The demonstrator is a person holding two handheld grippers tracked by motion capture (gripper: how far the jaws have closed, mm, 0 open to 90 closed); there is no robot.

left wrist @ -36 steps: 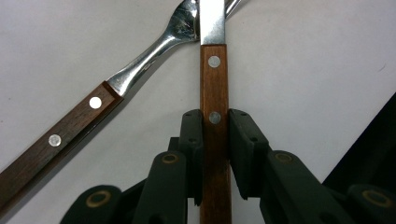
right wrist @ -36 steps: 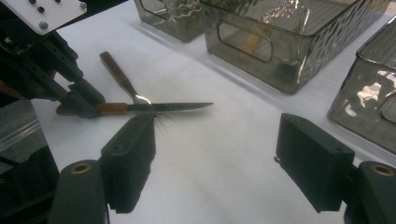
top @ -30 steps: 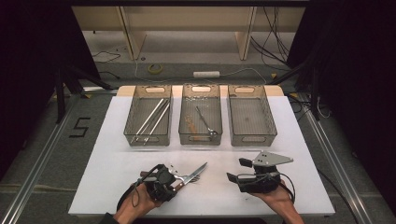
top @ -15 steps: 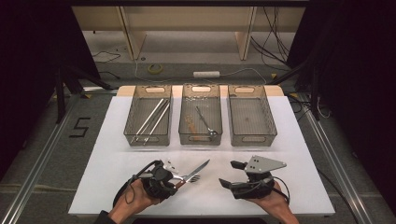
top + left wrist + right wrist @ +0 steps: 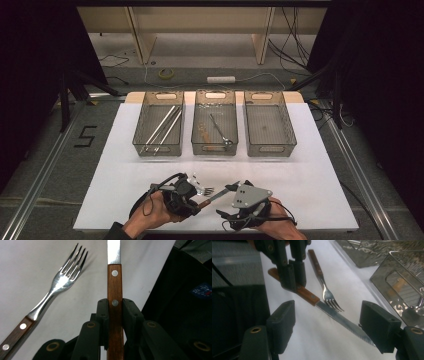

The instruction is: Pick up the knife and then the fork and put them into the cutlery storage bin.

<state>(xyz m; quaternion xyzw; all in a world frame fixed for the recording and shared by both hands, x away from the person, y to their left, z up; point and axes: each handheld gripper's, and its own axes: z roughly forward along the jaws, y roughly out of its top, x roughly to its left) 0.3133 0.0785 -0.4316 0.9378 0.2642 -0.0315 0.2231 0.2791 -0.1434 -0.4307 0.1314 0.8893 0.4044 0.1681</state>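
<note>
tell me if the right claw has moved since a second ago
Yes. In the high view the right claw has slid left across the white mat, from below the right-hand bin to the knife blade, jaws open.

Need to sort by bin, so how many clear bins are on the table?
3, in a row across the far half of the white table: the left bin holding long metal rods, the middle bin holding cutlery, the right bin apparently empty.

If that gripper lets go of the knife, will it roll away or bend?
The knife probably won't bend: its steel blade stays straight though the left gripper holds only the wooden handle. The flat handle should not roll. The shiny blade may be slippery, and its toothed edge could scratch.
</note>
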